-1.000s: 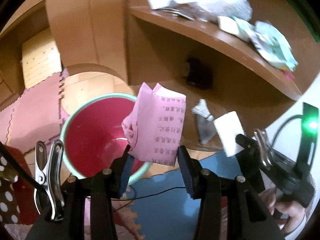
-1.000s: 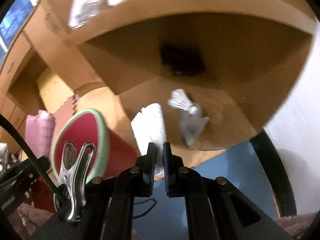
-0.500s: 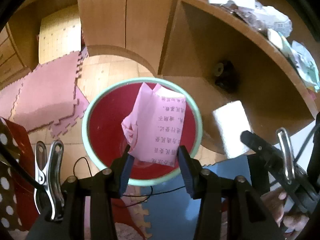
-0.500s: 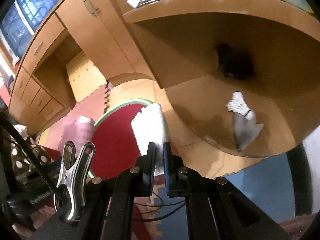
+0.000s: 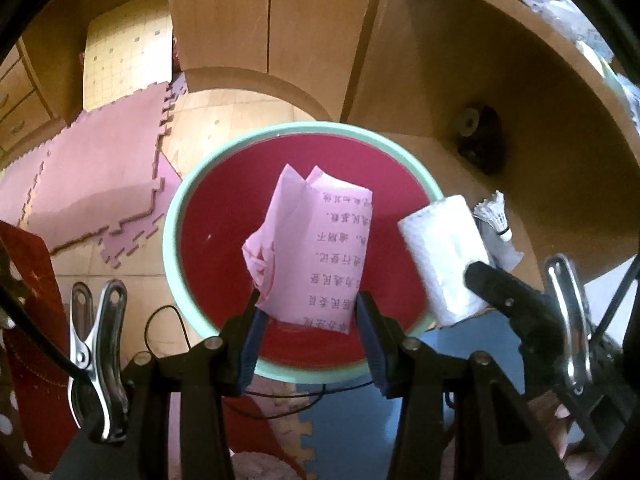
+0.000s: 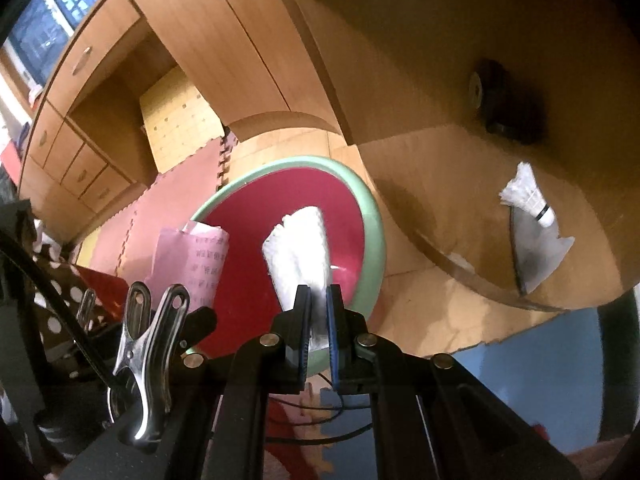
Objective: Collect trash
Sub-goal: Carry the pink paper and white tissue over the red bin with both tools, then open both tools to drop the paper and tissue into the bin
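A: Pink paper, crumpled, printed text on it, pinched between the left tongs. Jaws are held fairly wide by the paper's bulk, both blue pads against its lower edges.

B: Where's it sit relative to the bin?

A: In the left wrist view it's framed right inside the mouth of the bin, red inside, mint green rim. Height above the rim, can't tell.

B: Right side?

A: Right tongs pressed nearly together on a white tissue wad, which sticks up past the tips. Same wad shows in the left view too, over the bin's right rim.

B: So also over the bin?

A: In the right wrist view the wad overlaps the red interior near the green rim. The pink paper shows there as well, on the left.

B: Anything else around?

A: Shuttlecock on the low wooden shelf to the right, with a grey pouch just under it. Dark round object further back in the shelf recess. Foam puzzle mats in pink on the wood floor, a blue mat nearer the camera. Thin black cable on the floor below the bin. Metal clip on the left gripper body.
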### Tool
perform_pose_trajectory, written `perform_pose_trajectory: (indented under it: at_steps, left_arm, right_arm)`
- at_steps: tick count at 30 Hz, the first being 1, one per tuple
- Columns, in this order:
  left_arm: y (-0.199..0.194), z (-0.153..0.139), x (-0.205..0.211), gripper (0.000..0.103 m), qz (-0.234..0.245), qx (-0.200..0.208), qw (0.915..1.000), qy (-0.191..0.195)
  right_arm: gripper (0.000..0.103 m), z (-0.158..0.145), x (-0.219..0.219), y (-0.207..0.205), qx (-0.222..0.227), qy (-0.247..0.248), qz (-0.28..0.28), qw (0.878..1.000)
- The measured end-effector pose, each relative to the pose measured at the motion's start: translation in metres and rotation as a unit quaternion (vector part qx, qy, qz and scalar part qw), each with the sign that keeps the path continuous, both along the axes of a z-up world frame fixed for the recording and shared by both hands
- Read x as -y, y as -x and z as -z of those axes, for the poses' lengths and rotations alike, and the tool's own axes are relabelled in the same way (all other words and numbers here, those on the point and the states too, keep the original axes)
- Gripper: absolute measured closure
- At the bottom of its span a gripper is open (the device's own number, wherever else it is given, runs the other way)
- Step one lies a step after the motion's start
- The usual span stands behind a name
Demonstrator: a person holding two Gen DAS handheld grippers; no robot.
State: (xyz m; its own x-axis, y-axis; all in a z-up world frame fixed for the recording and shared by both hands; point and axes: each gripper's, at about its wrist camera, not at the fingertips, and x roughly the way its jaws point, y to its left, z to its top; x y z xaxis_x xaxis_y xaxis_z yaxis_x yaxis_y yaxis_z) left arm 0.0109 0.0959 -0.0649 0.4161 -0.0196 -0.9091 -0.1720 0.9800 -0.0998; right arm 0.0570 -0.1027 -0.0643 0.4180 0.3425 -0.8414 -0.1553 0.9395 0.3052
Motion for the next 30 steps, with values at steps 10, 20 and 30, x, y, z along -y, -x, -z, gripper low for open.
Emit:
perform_pose_trajectory:
  at_steps: [10, 20, 30]
  left_arm:
    - [-0.009, 0.011, -0.004, 0.055, -0.026, -0.014, 0.9995, 0.011]
    - [-0.008, 0.019, -0.019, 0.054, -0.06, -0.034, 0.997, 0.034]
    - [-0.007, 0.011, -0.021, 0.054, -0.07, -0.027, 0.9963, 0.042]
  right_arm:
    - [0.094, 0.02, -0.013, -0.006, -0.015, 0.003, 0.002, 1.0]
    - [0.081, 0.02, -0.005, -0.01, -0.015, -0.021, 0.024, 0.999]
    - [0.078, 0.012, -0.002, -0.007, -0.001, -0.032, 0.025, 0.999]
